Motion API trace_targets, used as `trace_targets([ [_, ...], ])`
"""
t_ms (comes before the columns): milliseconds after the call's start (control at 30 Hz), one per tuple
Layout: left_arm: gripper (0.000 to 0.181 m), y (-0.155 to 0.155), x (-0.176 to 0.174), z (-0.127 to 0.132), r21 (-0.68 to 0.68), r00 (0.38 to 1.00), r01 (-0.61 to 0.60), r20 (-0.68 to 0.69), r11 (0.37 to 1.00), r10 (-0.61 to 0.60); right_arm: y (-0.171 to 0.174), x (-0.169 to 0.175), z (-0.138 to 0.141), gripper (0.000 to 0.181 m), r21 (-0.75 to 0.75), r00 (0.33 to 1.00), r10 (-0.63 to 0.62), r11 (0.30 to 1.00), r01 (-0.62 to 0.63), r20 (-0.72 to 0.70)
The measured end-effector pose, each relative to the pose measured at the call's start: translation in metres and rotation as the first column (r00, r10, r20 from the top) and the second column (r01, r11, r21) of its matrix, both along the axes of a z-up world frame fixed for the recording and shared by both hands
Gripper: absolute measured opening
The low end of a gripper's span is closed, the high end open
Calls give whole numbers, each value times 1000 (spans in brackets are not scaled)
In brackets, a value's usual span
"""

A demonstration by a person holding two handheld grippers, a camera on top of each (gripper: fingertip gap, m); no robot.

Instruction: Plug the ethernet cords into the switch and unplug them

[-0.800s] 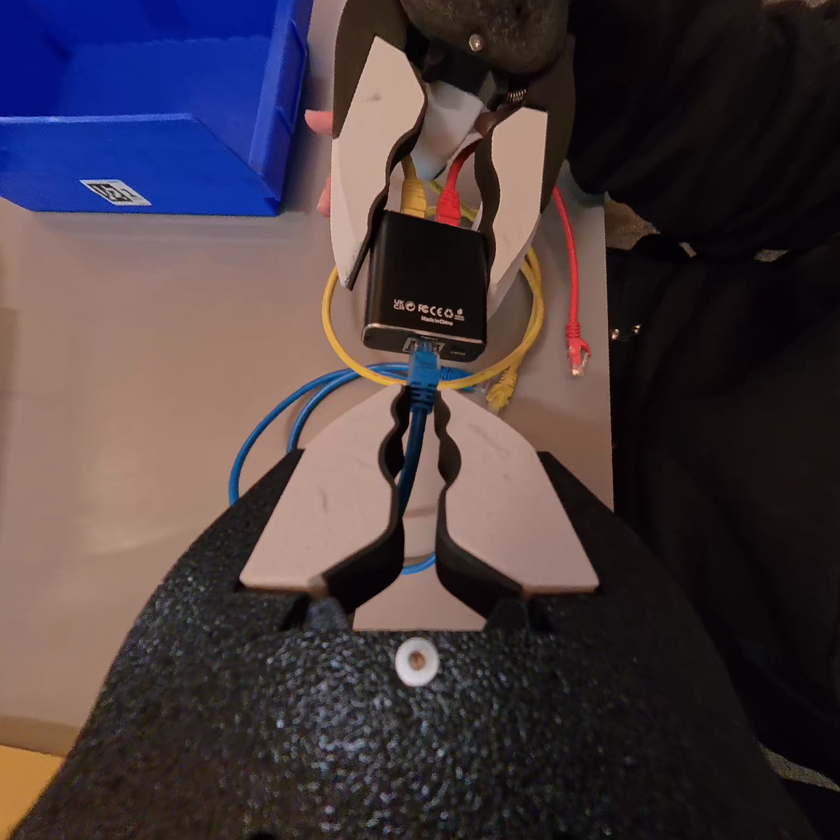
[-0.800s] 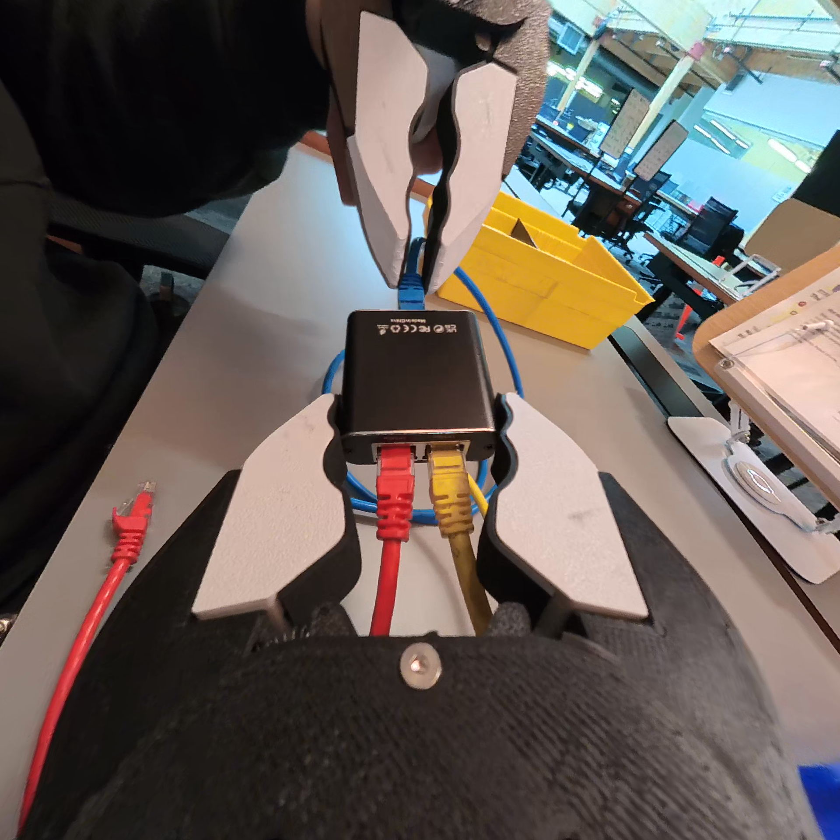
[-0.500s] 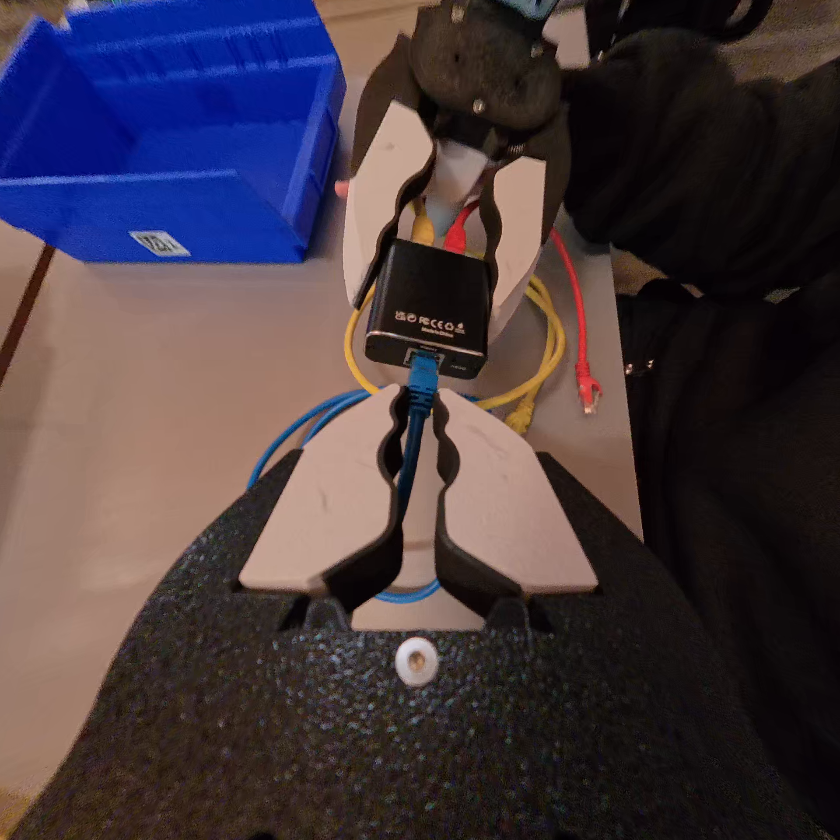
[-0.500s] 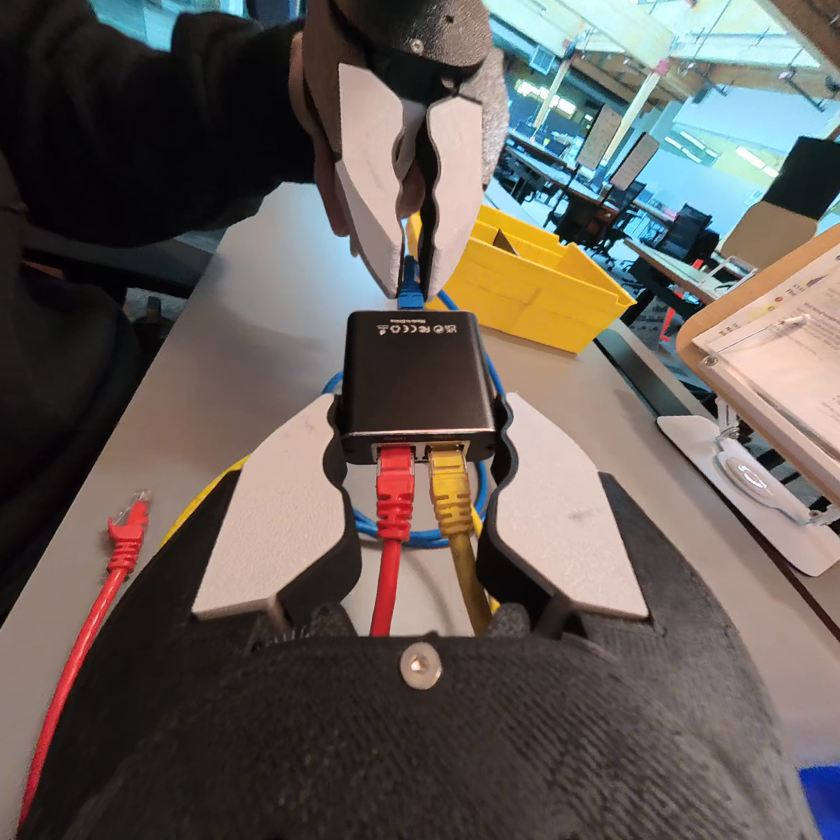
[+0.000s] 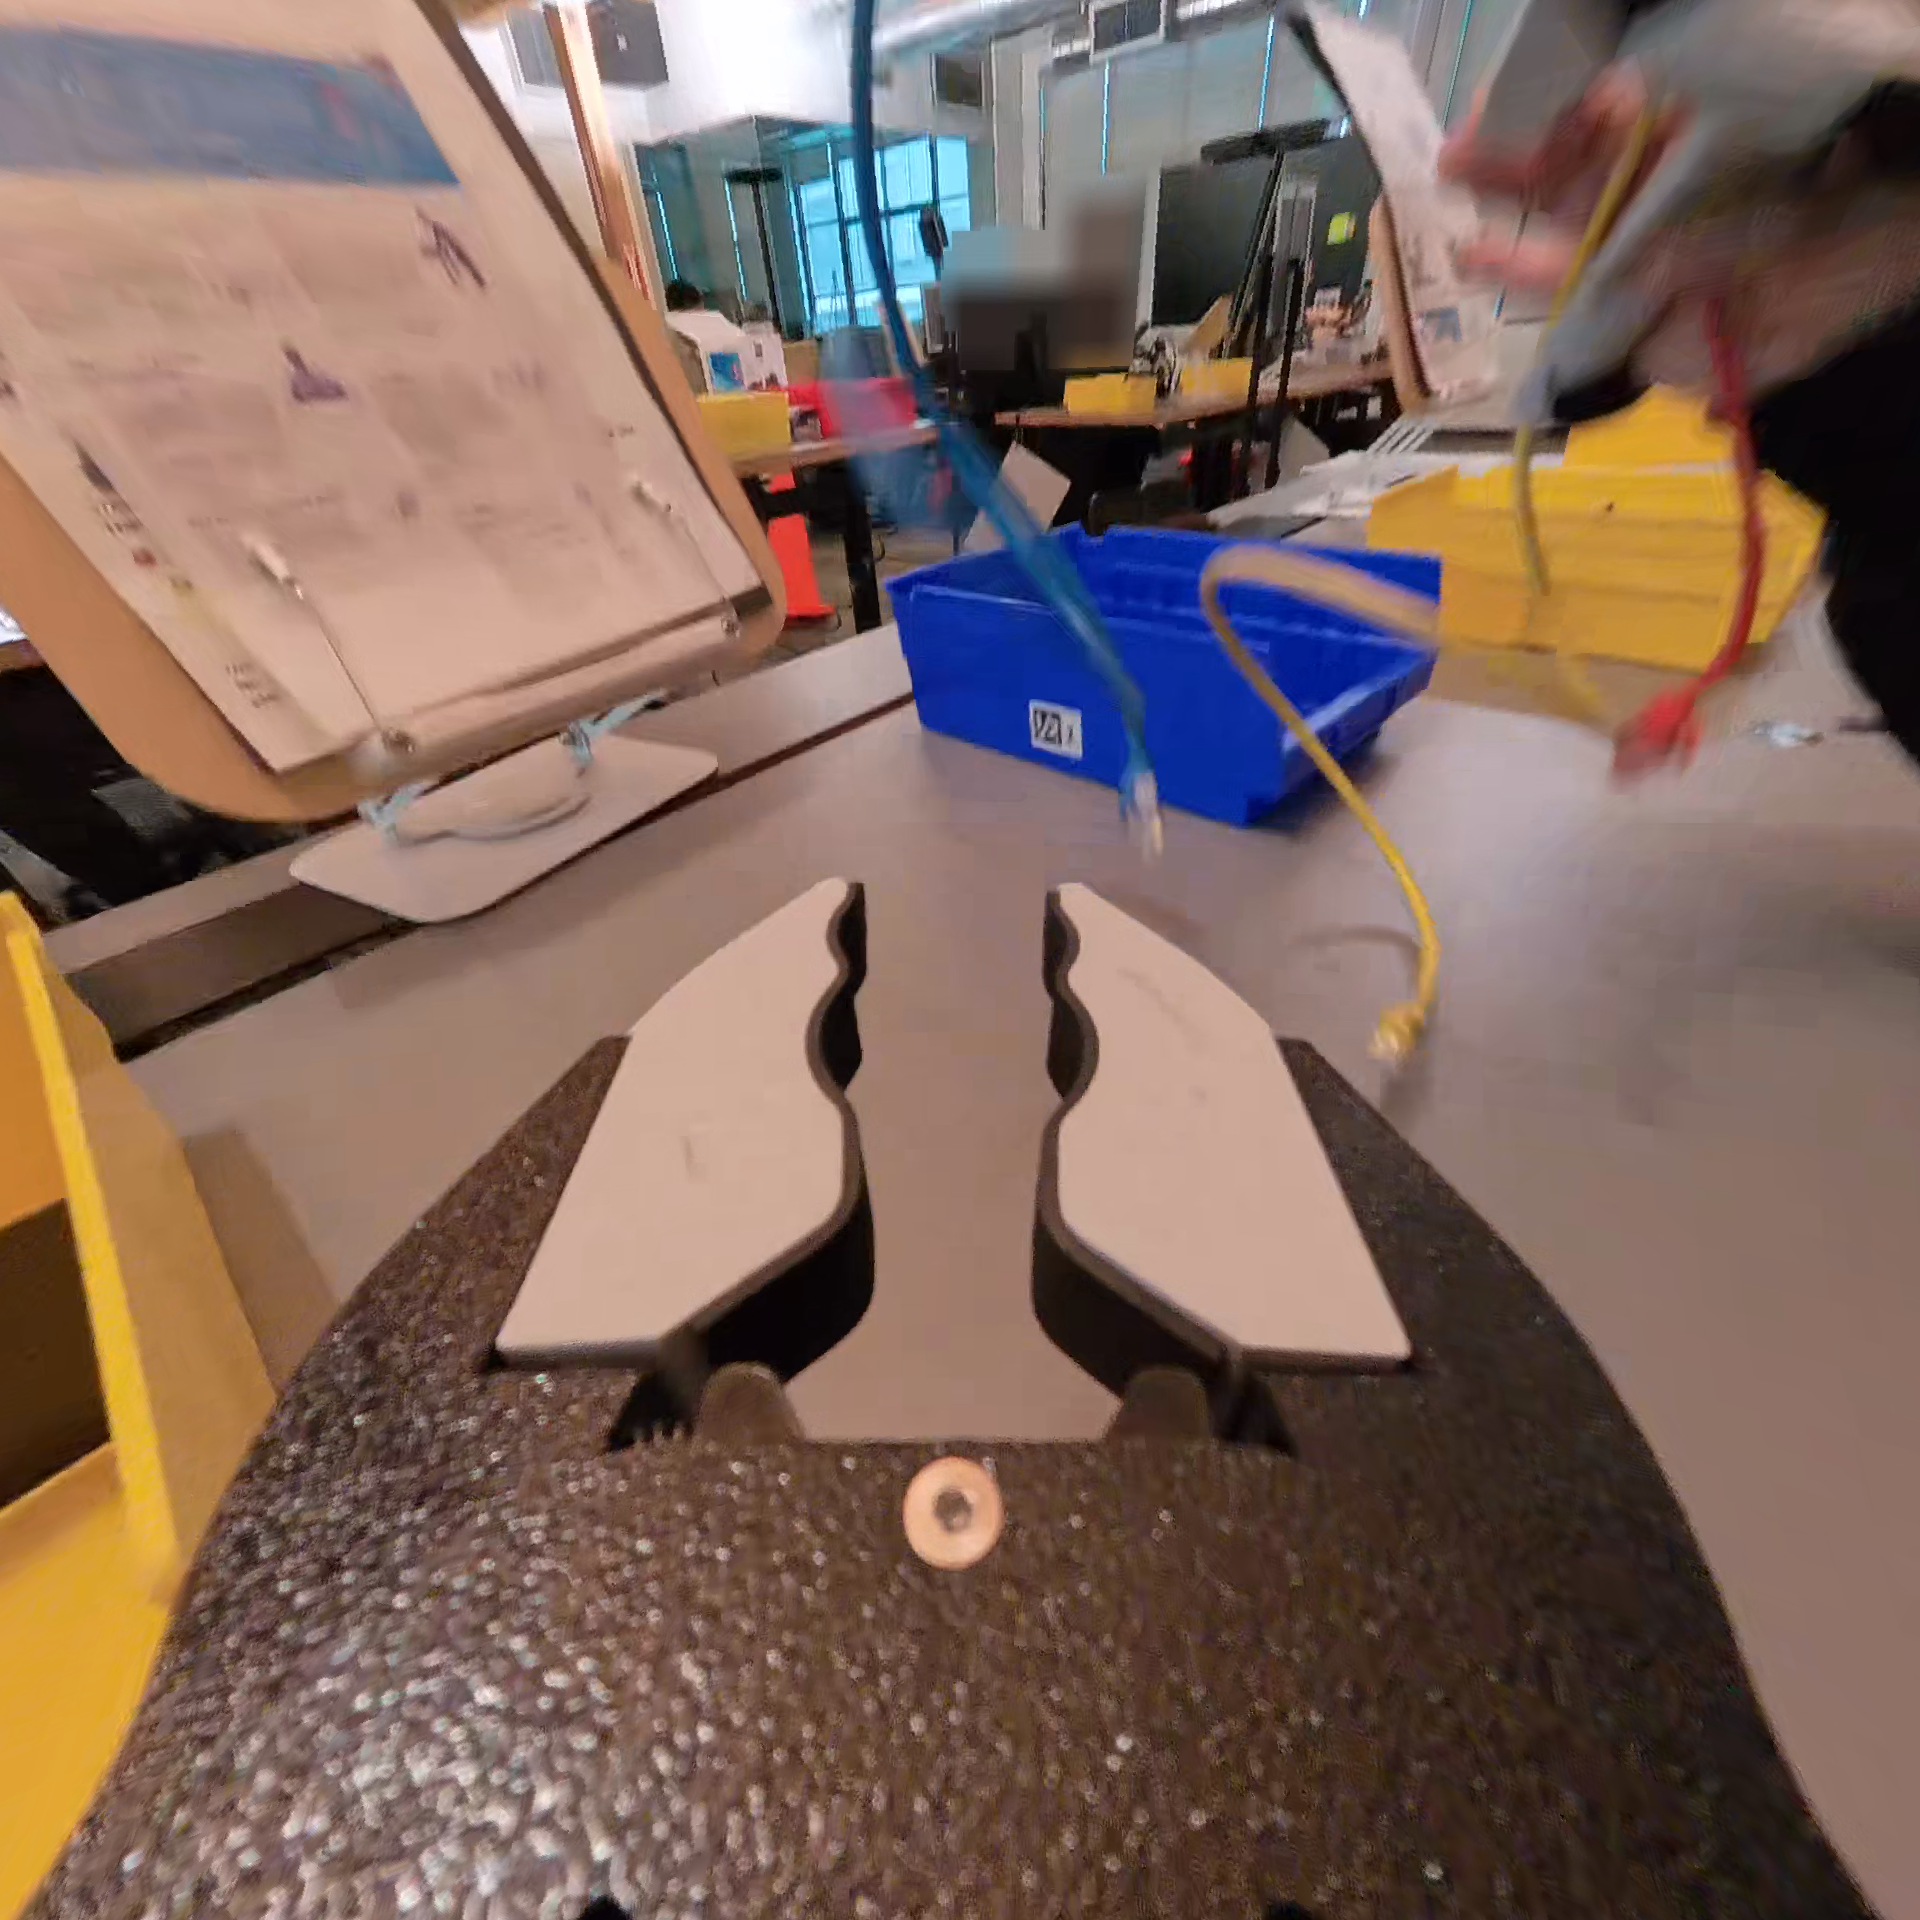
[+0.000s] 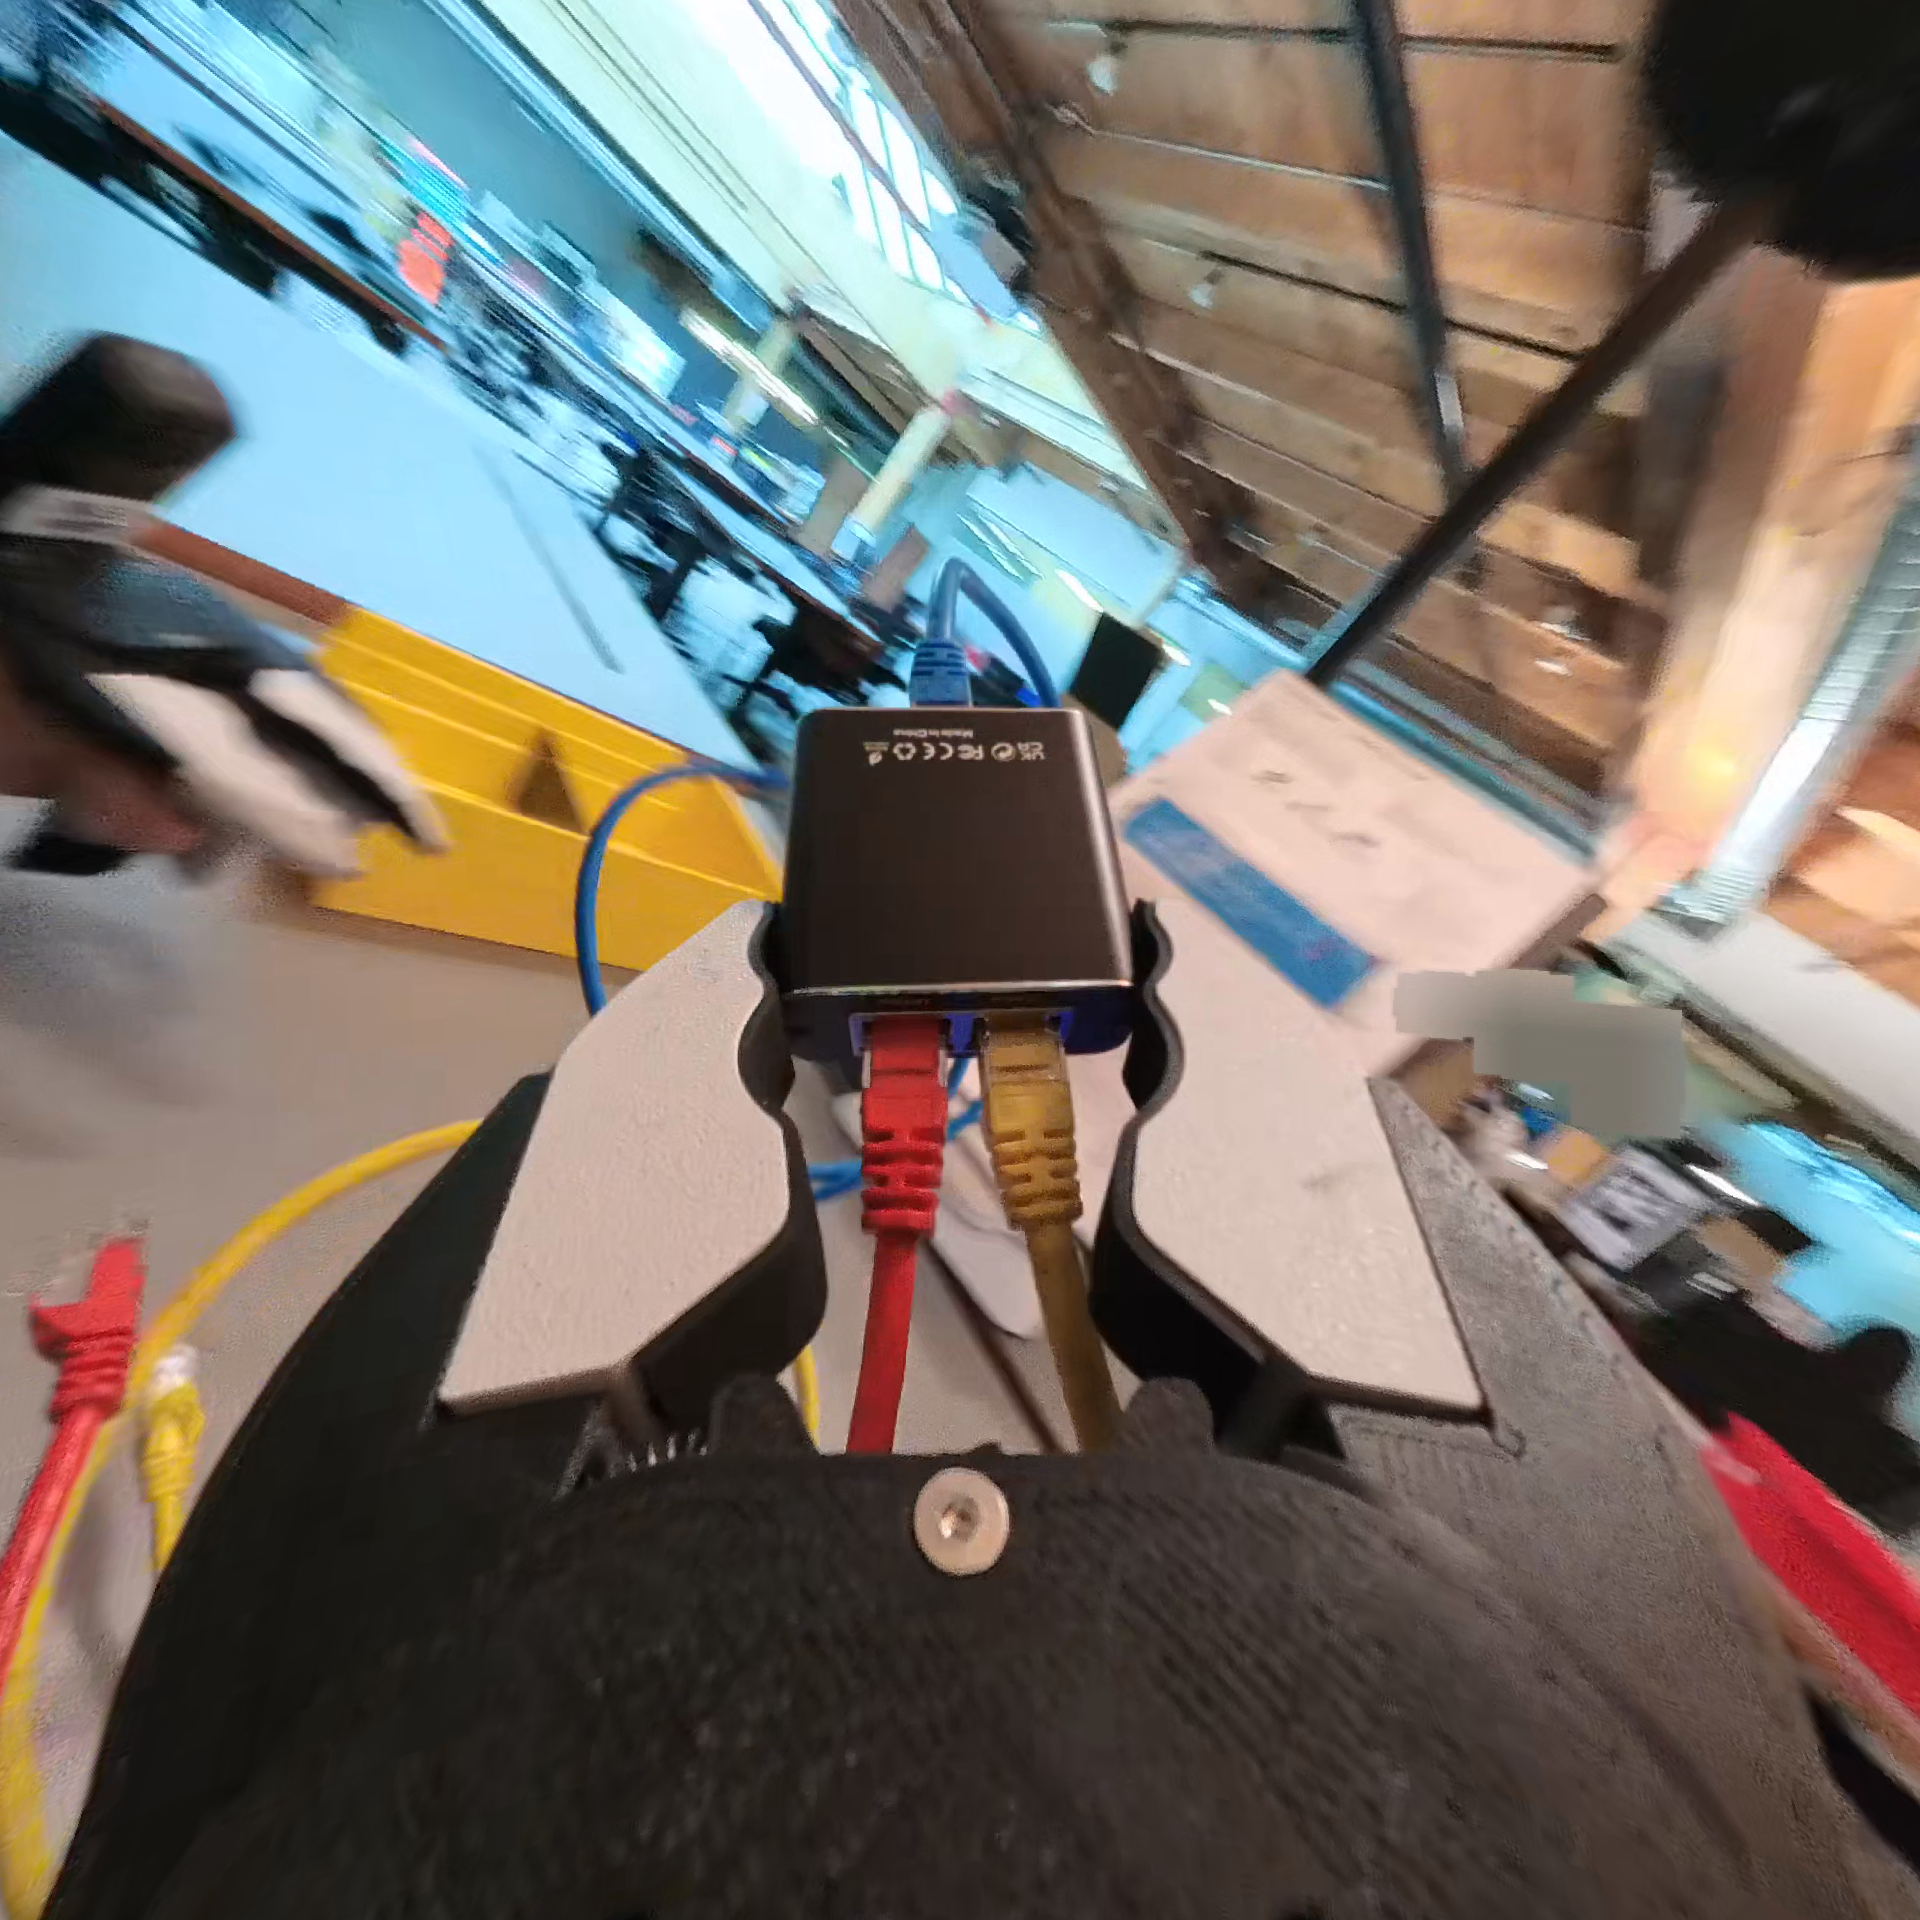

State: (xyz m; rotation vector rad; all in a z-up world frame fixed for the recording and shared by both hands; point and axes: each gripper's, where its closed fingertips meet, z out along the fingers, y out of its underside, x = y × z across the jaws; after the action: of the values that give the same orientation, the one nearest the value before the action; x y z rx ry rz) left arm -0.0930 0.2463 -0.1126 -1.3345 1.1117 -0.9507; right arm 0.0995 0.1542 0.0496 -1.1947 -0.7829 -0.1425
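Right gripper (image 6: 956, 997) clamps black switch (image 6: 951, 852), raised off counter (image 5: 1558, 1195); red (image 6: 902, 1132), yellow (image 6: 1029, 1132), blue (image 6: 940, 665) plugs all seated. Left gripper (image 5: 951, 914) released, empty. Plugging looks done; unplugging remains.

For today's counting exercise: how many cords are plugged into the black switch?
3: red cord and yellow cord side by side in the switch's near face, blue cord in its far face.
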Motion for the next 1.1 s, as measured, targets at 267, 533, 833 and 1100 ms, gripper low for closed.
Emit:
trace_targets([
  [267, 32, 7, 2, -41, 32, 982, 32, -185, 999, -26, 50, 142, 26, 62, 53, 880, -468, 884, 465, 82],
  [533, 32, 7, -2, -58, 49, 958, 57, -284, 997, -41, 35, 155, 84, 62, 133, 911, -408, 901, 413, -62],
  [833, 32, 4, -1, -69, 39, 940, 77, -336, 996, -60, -11, 98, 148, 62, 208, 937, -316, 917, 341, -147],
  [1100, 31, -6, 5, -71, 30, 936, 118, -337, 993, -101, 15, 148, 160, 62, 291, 784, -619, 759, 583, 44],
])
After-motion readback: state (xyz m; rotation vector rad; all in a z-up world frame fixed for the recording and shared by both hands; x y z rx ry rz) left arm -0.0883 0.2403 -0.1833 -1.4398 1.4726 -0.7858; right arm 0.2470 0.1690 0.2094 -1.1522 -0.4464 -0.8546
